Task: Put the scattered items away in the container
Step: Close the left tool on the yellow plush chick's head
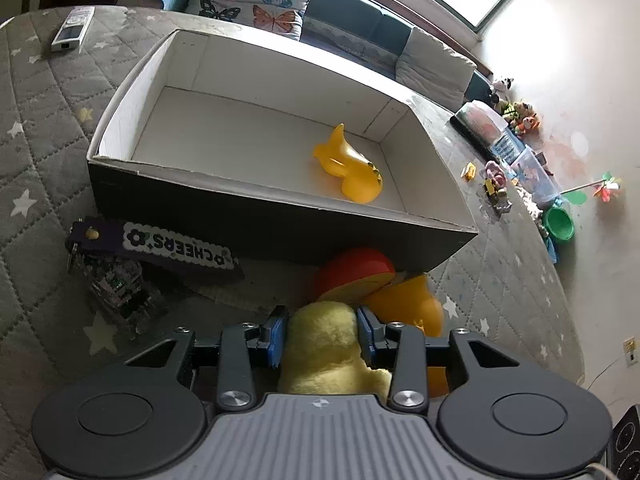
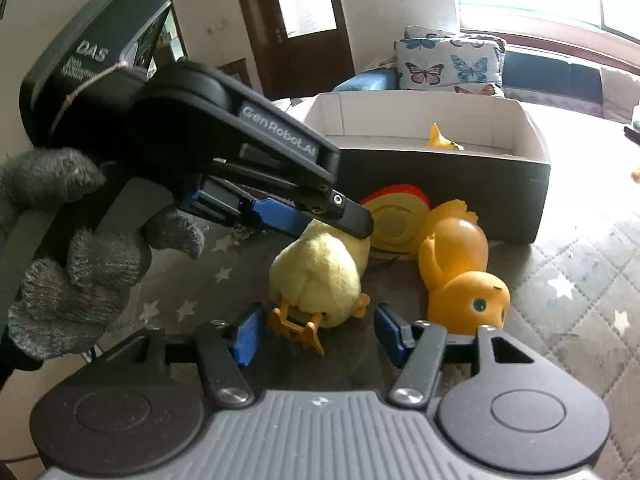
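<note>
the left gripper sits astride the yellow plush chick, its blue pads on either side of the fluffy body; in the left wrist view the pads look to be touching the fur, but whether they press or only flank it cannot be told. seen from the right wrist camera, a grey-gloved hand carries that gripper in from 10 o'clock, its tips over the chick's upper end.

the right gripper stands open and empty, its pads well apart, with the chick's orange feet just ahead between them, untouched.

the chick lies on a grey quilted star-patterned cover, outside the container. at its 2 o'clock lies an orange rubber duck, and at 1 o'clock a red-and-yellow round toy against the box wall.

the white-lined cardboard box sits beyond them at 12 o'clock, holding one yellow toy. a "cheers" strap lies at 10 o'clock in the left view.
</note>
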Demonstrator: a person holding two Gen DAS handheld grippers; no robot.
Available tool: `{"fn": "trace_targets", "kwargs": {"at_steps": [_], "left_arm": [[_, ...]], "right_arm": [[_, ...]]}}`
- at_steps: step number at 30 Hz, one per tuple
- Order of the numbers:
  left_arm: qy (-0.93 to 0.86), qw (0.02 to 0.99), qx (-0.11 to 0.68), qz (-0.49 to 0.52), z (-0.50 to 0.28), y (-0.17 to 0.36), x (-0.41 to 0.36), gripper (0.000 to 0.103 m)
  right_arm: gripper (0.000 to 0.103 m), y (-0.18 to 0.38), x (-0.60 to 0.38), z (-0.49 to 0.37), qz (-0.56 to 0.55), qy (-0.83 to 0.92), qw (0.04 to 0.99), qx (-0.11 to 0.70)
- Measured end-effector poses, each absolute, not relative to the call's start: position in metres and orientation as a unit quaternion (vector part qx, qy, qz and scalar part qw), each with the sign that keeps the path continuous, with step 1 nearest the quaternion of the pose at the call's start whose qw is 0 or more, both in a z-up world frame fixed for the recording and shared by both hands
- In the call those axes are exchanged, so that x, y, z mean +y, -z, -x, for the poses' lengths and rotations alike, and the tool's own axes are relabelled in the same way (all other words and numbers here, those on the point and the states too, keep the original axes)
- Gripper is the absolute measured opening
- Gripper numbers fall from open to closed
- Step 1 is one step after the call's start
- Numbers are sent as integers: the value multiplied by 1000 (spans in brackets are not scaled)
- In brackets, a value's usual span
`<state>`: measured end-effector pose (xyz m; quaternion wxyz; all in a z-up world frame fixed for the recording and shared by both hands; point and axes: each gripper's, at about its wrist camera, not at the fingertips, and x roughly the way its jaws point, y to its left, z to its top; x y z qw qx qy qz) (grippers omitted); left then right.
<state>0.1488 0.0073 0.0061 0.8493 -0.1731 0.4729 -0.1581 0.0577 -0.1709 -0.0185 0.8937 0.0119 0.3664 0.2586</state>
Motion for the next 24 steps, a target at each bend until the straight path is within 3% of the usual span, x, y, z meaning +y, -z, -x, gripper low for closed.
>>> {"fn": "trace_targets", "kwargs": {"at_steps": [6,14,24], "left_arm": [[149,852,468,183,-145,-7,11,39],[140,856,460,189,-139,-10,17,38],[129,857,459,195,-142,-7,20,41]], "right_arm": [[56,21,-167,-59,-31,-246,892,377],[33,23,-161,-57,-34,-254,888,383],[33,24,-150,-58,-23,-241,892,381]]}}
